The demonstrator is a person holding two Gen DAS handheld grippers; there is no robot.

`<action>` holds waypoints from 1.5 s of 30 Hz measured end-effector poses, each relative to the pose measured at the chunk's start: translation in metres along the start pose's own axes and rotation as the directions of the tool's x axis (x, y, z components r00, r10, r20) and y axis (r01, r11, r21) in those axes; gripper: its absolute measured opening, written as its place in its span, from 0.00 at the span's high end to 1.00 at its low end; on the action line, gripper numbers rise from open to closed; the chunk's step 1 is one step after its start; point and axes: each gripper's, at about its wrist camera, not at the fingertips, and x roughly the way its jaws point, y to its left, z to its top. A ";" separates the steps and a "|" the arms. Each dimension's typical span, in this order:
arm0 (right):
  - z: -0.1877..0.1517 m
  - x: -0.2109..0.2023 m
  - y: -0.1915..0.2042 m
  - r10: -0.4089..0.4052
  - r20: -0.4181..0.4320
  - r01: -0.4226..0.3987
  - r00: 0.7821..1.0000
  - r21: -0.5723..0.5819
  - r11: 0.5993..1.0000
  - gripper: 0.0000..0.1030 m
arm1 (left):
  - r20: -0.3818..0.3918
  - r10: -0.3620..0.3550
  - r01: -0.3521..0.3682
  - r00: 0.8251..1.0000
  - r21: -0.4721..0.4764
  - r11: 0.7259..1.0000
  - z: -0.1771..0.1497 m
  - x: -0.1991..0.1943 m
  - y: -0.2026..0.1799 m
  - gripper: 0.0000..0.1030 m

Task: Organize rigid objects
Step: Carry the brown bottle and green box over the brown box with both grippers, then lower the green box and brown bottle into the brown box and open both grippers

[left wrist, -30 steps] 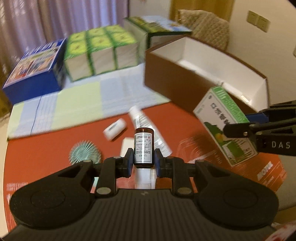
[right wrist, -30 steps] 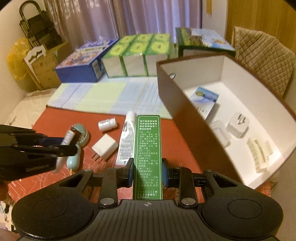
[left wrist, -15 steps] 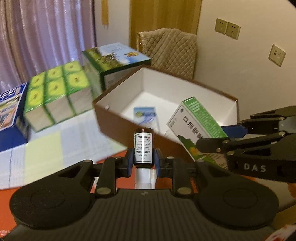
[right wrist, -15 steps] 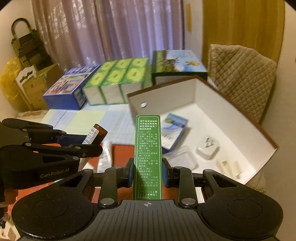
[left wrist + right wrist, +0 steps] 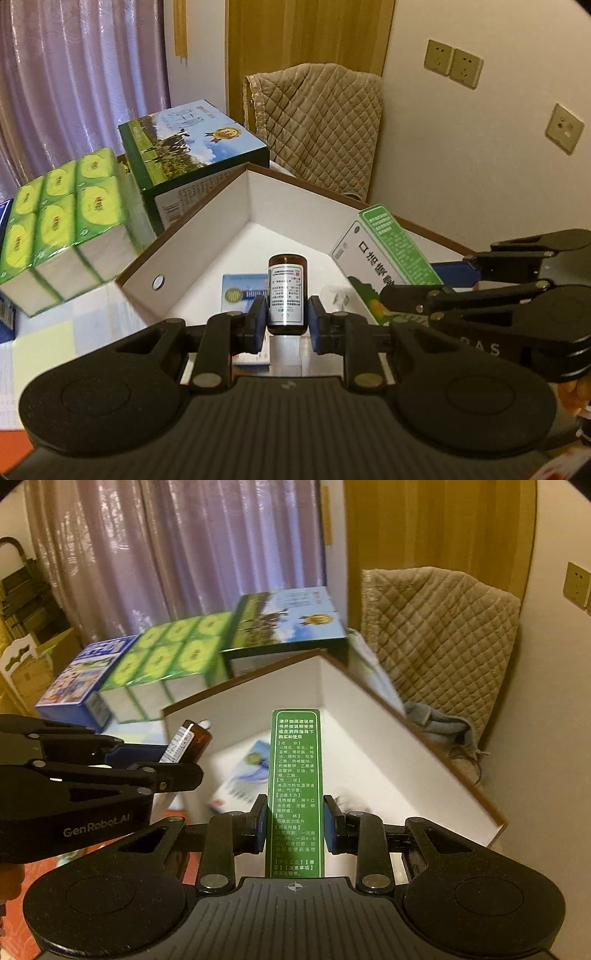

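Observation:
My left gripper [image 5: 284, 325] is shut on a small brown medicine bottle [image 5: 287, 291] with a white label, held upright over the open brown box with white inside [image 5: 207, 251]. My right gripper [image 5: 295, 821] is shut on a tall green and white medicine carton [image 5: 297, 790], also held over the box [image 5: 369, 746]. Each gripper shows in the other's view: the right one with the carton [image 5: 384, 254] at the right of the left wrist view, the left one with the bottle [image 5: 190, 744] at the left of the right wrist view. A blue and white packet [image 5: 242, 291] lies on the box floor.
Behind the box stand a green picture carton [image 5: 188, 140], a pack of green tissue packs [image 5: 62, 206] and a blue box [image 5: 85, 675]. A quilted chair [image 5: 317, 122] stands by the wall. The red table edge [image 5: 33, 871] shows low left.
Both grippers have lifted off the red table and moved forward over the open box, each still holding its object. The loose items on the table have dropped out of view.

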 end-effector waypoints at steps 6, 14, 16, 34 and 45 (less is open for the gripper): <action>0.021 0.030 -0.021 -0.006 -0.019 0.006 1.000 0.015 1.000 0.74 | -0.039 0.029 -0.029 0.999 0.000 1.000 0.019 0.037 0.006 0.81; 0.040 0.075 -0.027 0.013 -0.064 -0.012 0.998 0.009 1.000 0.74 | -0.088 0.049 -0.052 0.995 -0.032 0.998 0.035 0.075 0.025 0.81; 0.044 0.086 -0.027 0.013 -0.076 -0.013 0.997 -0.001 1.000 0.74 | -0.096 0.052 -0.055 0.994 -0.034 0.998 0.038 0.083 0.026 0.81; 0.067 0.150 -0.043 -0.003 -0.028 0.003 1.000 0.004 1.000 0.74 | -0.154 0.087 -0.090 0.984 -0.014 0.996 0.054 0.140 0.042 0.81; 0.058 0.153 -0.046 0.023 -0.086 -0.024 0.996 -0.009 1.000 0.50 | -0.175 0.126 -0.127 0.976 0.008 0.992 0.045 0.146 0.054 0.75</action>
